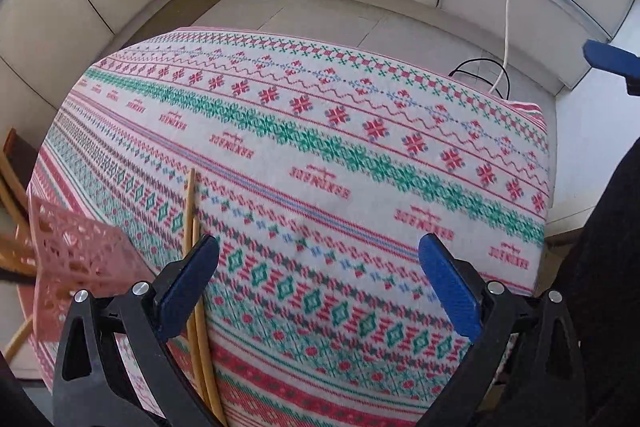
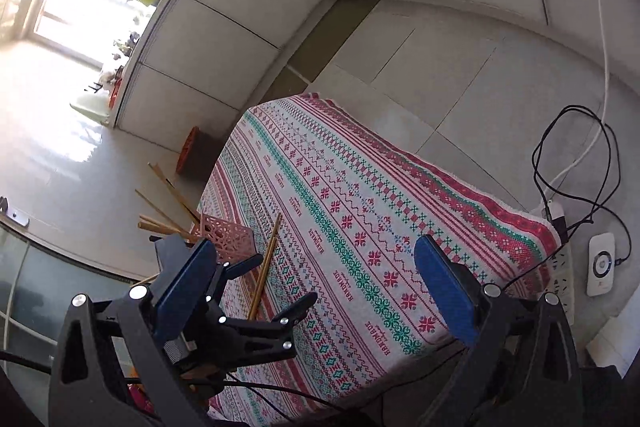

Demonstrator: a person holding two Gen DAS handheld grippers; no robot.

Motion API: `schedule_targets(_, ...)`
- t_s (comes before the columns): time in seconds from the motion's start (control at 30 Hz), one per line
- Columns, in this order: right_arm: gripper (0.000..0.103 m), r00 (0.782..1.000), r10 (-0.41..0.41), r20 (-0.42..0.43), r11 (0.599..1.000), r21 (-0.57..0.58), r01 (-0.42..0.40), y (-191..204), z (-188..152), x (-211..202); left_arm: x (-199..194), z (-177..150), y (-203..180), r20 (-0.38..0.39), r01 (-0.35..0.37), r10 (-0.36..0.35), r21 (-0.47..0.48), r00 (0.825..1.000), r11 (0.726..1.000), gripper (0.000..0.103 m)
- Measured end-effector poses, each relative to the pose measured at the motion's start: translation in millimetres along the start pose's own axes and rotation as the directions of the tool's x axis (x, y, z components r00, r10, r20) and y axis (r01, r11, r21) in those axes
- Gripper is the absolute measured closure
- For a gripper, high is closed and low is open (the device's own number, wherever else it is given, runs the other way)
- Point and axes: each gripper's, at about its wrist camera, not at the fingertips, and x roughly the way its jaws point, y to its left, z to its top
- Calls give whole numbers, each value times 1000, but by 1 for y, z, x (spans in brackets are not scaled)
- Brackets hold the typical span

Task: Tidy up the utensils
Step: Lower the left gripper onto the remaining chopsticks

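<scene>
A pair of wooden chopsticks (image 1: 191,227) lies on the patterned tablecloth (image 1: 320,155), running toward me under my left gripper's left finger. My left gripper (image 1: 318,267) is open and empty just above the cloth. A pink lattice basket (image 1: 76,259) stands at the table's left edge with several wooden sticks in it. In the right wrist view my right gripper (image 2: 314,271) is open and empty, held high above the table. Below it I see the left gripper (image 2: 280,281), the chopsticks (image 2: 269,259) and the basket (image 2: 226,237).
The table's far and right edges drop to a tiled floor. A power strip (image 2: 560,251), black and white cables and a small white device (image 2: 602,263) lie on the floor to the right. A dark bin (image 2: 198,155) stands beyond the table's left corner.
</scene>
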Motion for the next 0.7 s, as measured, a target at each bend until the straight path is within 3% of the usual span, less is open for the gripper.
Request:
schedule_targets(0.27,7,999,-3,-44,1000,3,3,-2,2,10,54,40,50,-92,61,-72,-124,993,990,7)
schedule_targets(0.37,7,998,6,-60,1000,25,-4,-6,4,15,57,40,57,-87,88,-100,-135,991,987,8)
schedule_targets(0.47,7,998,10,-66,999,38,-7,-7,4,17,55,40,60,-98,80,-94,-139,991,987,17)
schedule_targets(0.5,7,998,11,-68,999,40,-8,-7,4,17,52,40,62,-101,81,-96,-143,990,986,26)
schedule_targets(0.57,7,997,9,-76,999,44,-5,-10,4,17,46,41,65,-106,84,-102,-160,989,983,56)
schedule_targets(0.6,7,997,5,-76,999,46,-2,-11,4,17,44,42,68,-114,86,-107,-174,988,981,82)
schedule_targets(0.63,7,997,3,-72,999,50,0,-12,4,16,43,42,68,-123,89,-113,-181,986,979,95)
schedule_targets(0.7,7,998,4,-66,998,59,0,-13,5,14,38,37,60,-124,74,-97,-176,988,982,97)
